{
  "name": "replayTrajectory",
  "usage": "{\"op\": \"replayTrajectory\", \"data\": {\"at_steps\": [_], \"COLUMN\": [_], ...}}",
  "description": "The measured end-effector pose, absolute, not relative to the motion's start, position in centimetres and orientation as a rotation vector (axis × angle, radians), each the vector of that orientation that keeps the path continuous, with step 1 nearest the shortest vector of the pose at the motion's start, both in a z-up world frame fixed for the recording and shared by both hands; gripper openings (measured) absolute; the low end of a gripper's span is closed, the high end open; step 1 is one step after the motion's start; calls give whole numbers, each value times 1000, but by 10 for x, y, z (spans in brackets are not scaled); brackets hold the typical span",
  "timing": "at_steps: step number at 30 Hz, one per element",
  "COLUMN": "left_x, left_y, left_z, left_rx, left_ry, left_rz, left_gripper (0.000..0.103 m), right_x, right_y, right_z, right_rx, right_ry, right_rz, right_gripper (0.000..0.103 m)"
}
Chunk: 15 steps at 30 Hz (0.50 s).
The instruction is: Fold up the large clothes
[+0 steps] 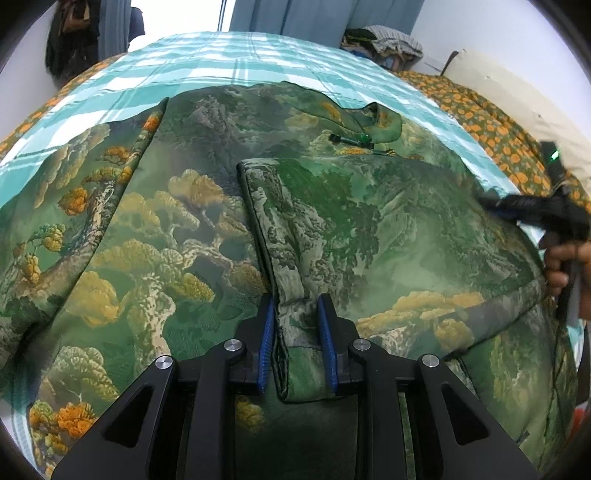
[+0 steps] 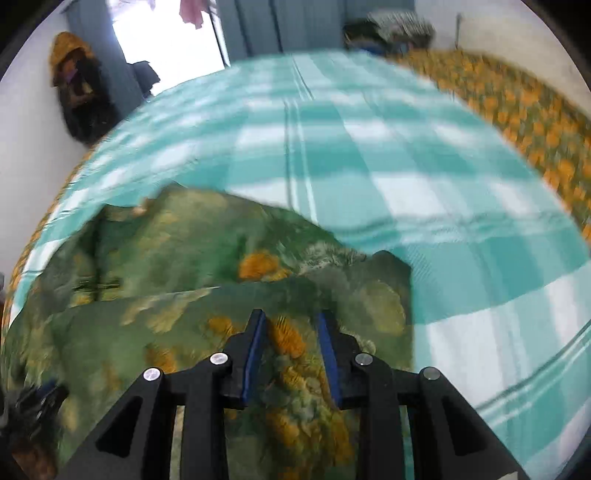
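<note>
Big green printed garment (image 1: 332, 229) spread on a teal checked bed (image 1: 229, 62), curtains (image 1: 317, 14) upper middle.
Left gripper (image 1: 295, 328) is clamped on a folded edge; the right gripper (image 2: 291, 347), too blurry to call, shows its hand (image 1: 561, 266) only in left view.

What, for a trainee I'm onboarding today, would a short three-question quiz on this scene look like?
1. True or false: the garment lies on a plain white cloth.
2. What lies between the fingers of the left gripper? A. a folded strip of the garment B. a hanger C. nothing
3. Fill in: in the left wrist view, the right gripper shows at the ___ edge.
Key: 1 false, the bed sheet is teal checked; 2 A; 3 right.
</note>
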<state>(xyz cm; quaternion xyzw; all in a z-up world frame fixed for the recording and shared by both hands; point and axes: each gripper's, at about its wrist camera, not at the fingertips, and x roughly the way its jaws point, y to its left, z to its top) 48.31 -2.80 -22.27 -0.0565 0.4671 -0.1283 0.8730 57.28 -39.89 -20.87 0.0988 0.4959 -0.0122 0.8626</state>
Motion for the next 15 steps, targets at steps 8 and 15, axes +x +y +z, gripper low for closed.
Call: {"op": "replayTrajectory", "data": {"at_steps": [8, 15], "left_x": [482, 482], "left_y": [-27, -30], "left_z": [-224, -223], "left_rx": [-122, -95], "left_ry": [976, 985], "left_rz": [-269, -251], "left_gripper": [24, 25], "right_x": [524, 424], "right_y": [-393, -369], "right_z": [-196, -203], "right_rx": [209, 189], "right_ry": [996, 975], "right_rz": [-8, -12], "right_gripper": [31, 31]}}
